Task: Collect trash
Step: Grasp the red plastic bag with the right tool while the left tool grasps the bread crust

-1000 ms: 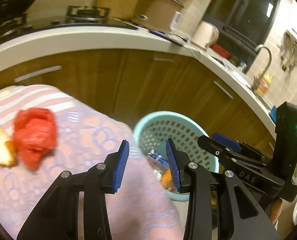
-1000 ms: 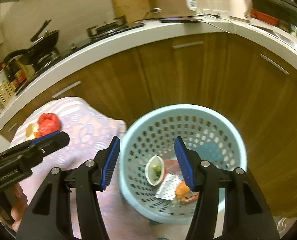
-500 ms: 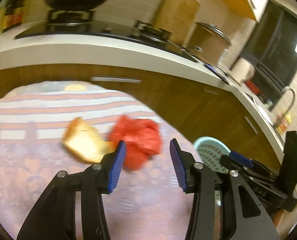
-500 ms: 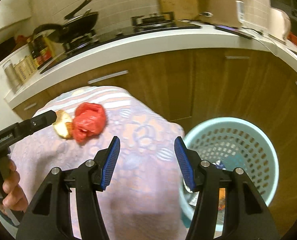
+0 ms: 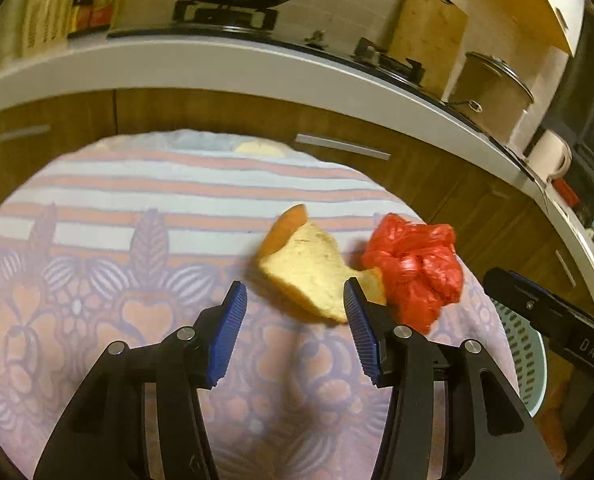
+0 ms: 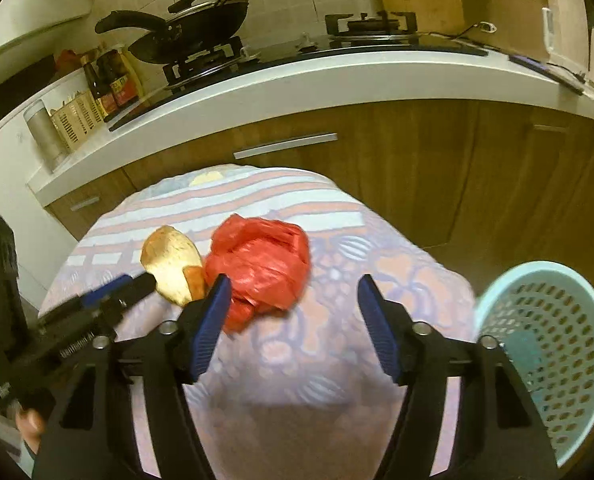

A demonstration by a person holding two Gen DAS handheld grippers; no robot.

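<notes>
Basket (image 6: 545,356) interior only in right view

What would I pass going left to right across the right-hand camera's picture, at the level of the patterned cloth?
The other gripper poking in from the left → the peel scrap → the crumpled red plastic bag → bare patterned cloth → the light blue perforated basket at the right edge.

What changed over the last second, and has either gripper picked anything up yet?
Both grippers swung from above the blue basket back over the cloth-covered table. The left gripper now faces the peel, the right gripper the red bag. Both stayed open; nothing was grasped. Peel and bag lie touching as before.
</notes>
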